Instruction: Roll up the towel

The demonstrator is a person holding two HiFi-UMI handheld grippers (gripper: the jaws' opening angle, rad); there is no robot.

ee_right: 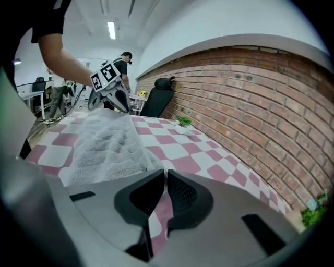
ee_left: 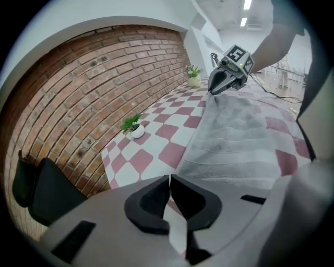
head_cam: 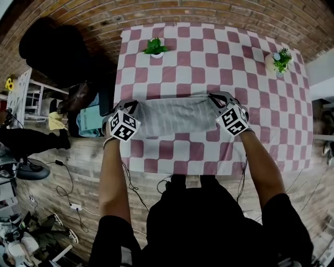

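A grey ribbed towel (head_cam: 172, 117) lies spread on the pink-and-white checked table (head_cam: 209, 57), stretched between my two grippers. My left gripper (head_cam: 127, 104) is shut on the towel's far left corner. My right gripper (head_cam: 216, 97) is shut on the far right corner. In the left gripper view its own jaws (ee_left: 169, 178) are closed at the towel's (ee_left: 235, 130) edge, and the right gripper (ee_left: 215, 89) pinches a slightly lifted corner across the cloth. The right gripper view shows its closed jaws (ee_right: 165, 172), the towel (ee_right: 107, 143), and the left gripper (ee_right: 125, 107) at the opposite corner.
A small potted plant (head_cam: 155, 47) stands at the table's far left and a flowering one (head_cam: 282, 59) at the far right. Behind the table is a brick wall (head_cam: 209, 10). A black chair (head_cam: 52, 49) and clutter are on the floor to the left.
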